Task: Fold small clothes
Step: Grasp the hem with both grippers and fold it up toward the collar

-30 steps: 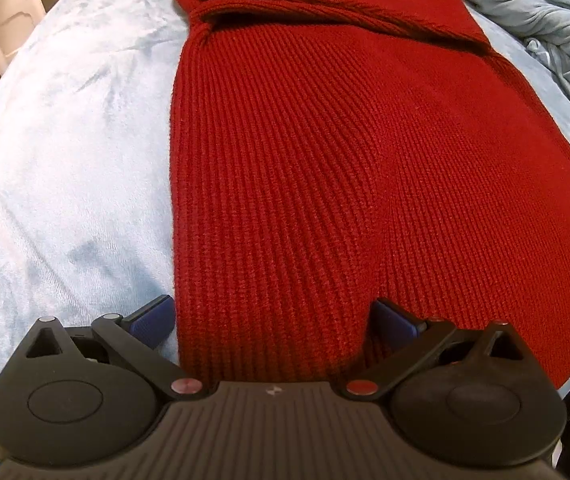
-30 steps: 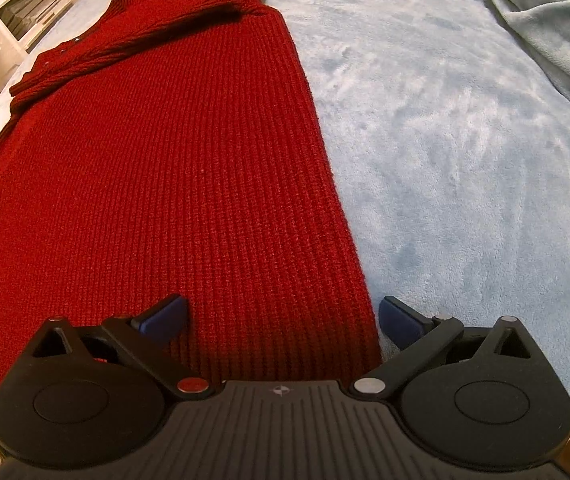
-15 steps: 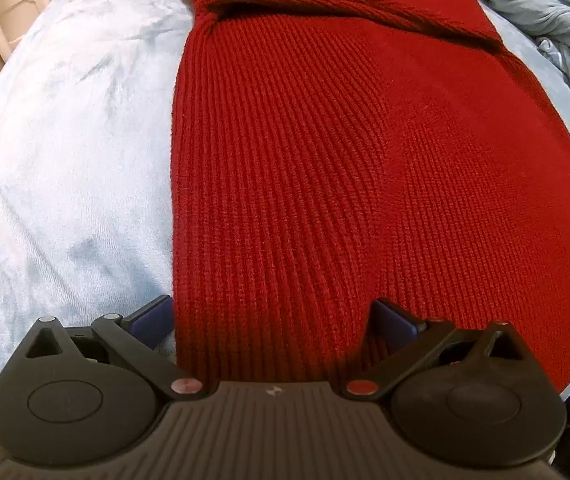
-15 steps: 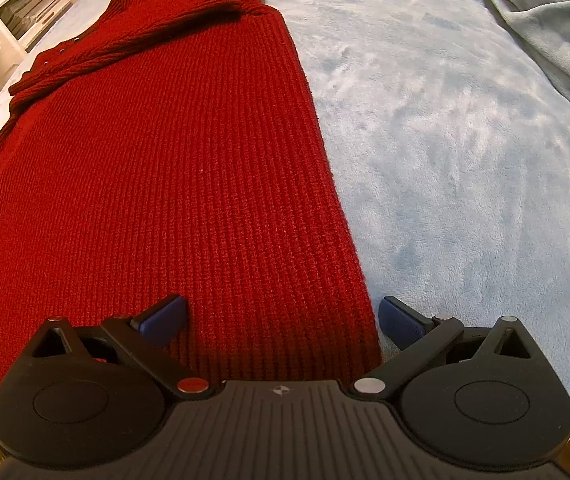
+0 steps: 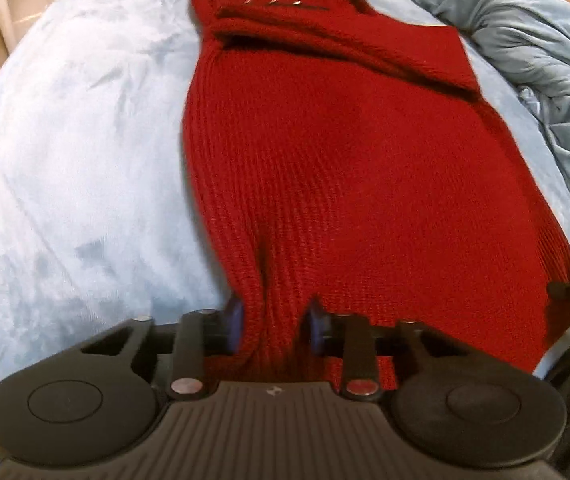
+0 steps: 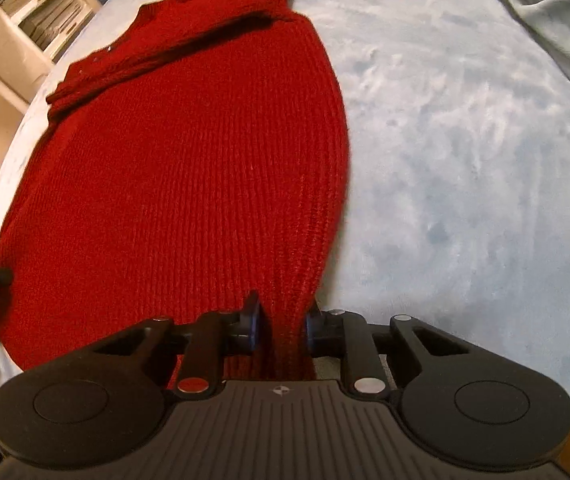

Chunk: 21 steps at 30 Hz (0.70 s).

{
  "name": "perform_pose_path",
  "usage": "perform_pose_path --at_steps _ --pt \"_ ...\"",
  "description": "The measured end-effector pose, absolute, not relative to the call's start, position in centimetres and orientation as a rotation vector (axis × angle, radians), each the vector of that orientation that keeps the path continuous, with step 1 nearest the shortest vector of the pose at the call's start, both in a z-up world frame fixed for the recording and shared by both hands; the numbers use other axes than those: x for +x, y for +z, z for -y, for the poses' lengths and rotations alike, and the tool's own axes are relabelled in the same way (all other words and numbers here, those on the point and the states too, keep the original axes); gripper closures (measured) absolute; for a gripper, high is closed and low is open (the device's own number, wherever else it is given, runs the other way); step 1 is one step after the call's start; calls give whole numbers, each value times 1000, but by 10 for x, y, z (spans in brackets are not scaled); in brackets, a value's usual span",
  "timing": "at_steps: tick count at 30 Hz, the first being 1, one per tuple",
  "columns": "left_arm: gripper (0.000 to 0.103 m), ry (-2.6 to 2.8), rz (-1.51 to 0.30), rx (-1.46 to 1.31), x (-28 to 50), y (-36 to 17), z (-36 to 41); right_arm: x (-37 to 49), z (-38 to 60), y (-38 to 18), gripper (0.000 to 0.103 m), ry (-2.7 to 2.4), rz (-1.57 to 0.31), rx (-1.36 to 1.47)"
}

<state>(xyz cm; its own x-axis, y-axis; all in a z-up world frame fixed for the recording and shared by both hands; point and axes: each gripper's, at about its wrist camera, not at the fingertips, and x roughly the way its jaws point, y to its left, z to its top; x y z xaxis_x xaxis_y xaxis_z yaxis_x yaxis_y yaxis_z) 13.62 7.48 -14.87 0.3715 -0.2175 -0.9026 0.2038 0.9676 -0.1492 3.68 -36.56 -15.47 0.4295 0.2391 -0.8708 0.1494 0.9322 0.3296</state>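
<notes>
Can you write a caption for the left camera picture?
Left gripper closing on the bunched hem of a red knitted sweater lying on a pale blue blanket.

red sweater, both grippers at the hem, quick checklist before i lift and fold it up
1. Left gripper has hem fabric between its jaws: ok, jaws closing on a bunched corner.
2. Right gripper has the other hem corner: ok, jaws closing on it.
3. Sweater lies flat on the bed: ok.
4. Sleeves folded in across the top: ok.
5. Crumpled blanket clear of the sweater: ok.
6. Both layers of the hem caught: cannot tell.
</notes>
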Motion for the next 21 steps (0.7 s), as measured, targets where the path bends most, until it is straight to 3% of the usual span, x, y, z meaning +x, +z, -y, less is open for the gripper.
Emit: perform_pose_path --at_steps 10,21 --pt "77 -310 -1086 -4 104 -103 -70 -1 381 -89 85 68 -981 406" --pt "78 -380 -1182 -40 21 -83 -92 -92 381 -55 85 90 -1010 558"
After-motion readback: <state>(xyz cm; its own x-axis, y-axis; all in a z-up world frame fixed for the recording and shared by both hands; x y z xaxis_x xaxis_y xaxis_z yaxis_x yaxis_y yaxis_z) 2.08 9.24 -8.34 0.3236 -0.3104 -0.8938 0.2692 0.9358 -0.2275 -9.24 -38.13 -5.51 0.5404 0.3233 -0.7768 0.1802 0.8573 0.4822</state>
